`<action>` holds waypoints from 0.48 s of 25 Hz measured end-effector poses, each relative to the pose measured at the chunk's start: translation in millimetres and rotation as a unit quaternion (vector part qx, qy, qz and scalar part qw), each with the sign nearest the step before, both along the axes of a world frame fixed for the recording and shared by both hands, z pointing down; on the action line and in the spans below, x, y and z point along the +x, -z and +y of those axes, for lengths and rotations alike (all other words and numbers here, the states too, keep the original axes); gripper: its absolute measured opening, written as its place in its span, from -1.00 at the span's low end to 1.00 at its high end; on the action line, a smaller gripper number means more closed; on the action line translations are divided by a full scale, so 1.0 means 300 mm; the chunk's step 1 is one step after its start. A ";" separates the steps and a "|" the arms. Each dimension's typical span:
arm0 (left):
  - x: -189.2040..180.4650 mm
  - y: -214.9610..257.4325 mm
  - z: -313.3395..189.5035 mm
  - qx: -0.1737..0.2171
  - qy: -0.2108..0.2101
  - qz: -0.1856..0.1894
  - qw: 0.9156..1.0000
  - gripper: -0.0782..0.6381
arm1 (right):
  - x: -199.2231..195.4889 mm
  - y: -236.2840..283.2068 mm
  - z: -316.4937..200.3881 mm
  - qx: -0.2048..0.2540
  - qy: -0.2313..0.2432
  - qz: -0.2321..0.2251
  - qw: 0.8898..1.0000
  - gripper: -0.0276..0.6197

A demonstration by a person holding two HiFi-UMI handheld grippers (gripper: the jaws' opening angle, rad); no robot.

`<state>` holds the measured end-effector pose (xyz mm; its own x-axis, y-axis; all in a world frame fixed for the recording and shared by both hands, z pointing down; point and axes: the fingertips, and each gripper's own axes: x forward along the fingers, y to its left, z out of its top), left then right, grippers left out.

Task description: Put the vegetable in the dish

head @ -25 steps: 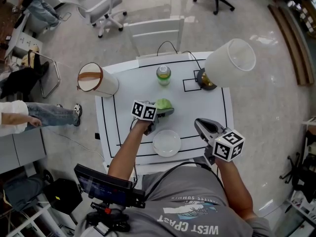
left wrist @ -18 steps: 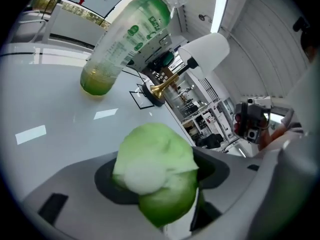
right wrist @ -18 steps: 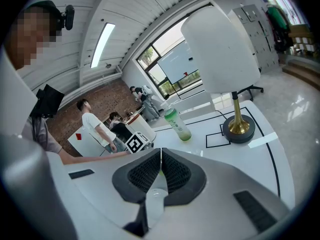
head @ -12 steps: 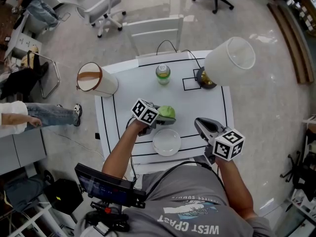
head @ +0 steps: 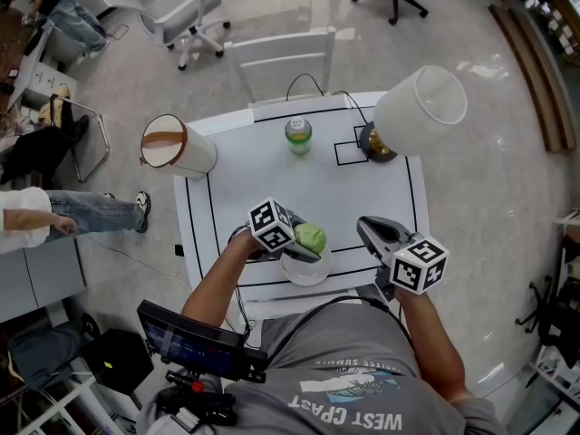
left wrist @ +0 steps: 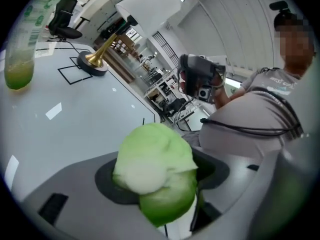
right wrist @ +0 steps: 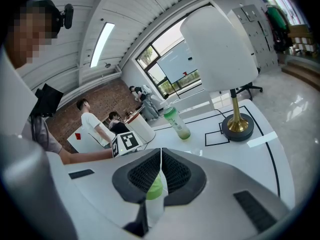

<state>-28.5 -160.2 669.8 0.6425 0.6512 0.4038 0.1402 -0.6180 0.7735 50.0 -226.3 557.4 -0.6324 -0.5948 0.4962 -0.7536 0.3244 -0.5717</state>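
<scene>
presently the left claw grasps the vegetable with the dish just beneath it, evidently positioned for release, while the right claw sits clenched and empty.

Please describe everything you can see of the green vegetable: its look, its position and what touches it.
The vegetable is a small round head, like a cabbage, with smooth light green leaves and a whitish patch facing the left gripper's camera. It looks whole. The left gripper is shut on it, one jaw on each side, and holds it over the white dish near the table's front edge. Whether it touches the dish cannot be told.
</scene>
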 end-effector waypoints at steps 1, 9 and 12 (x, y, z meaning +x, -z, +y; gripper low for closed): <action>-0.003 0.004 0.018 0.000 -0.011 0.002 1.000 0.05 | 0.000 -0.002 0.000 0.000 0.000 0.001 1.000 -0.89; -0.051 -0.019 0.157 0.004 -0.118 -0.022 0.993 0.04 | 0.003 -0.019 0.004 -0.005 0.000 0.002 1.000 -0.89; -0.067 -0.041 0.202 -0.003 -0.148 -0.037 0.988 0.02 | 0.004 -0.021 0.004 -0.006 0.000 0.003 1.000 -0.89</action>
<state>-48.5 -99.5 682.1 0.3930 0.8086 0.4378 0.2573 -0.5538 0.7919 51.2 -225.0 563.7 -0.6294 -0.5890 0.5069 -0.7568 0.3166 -0.5718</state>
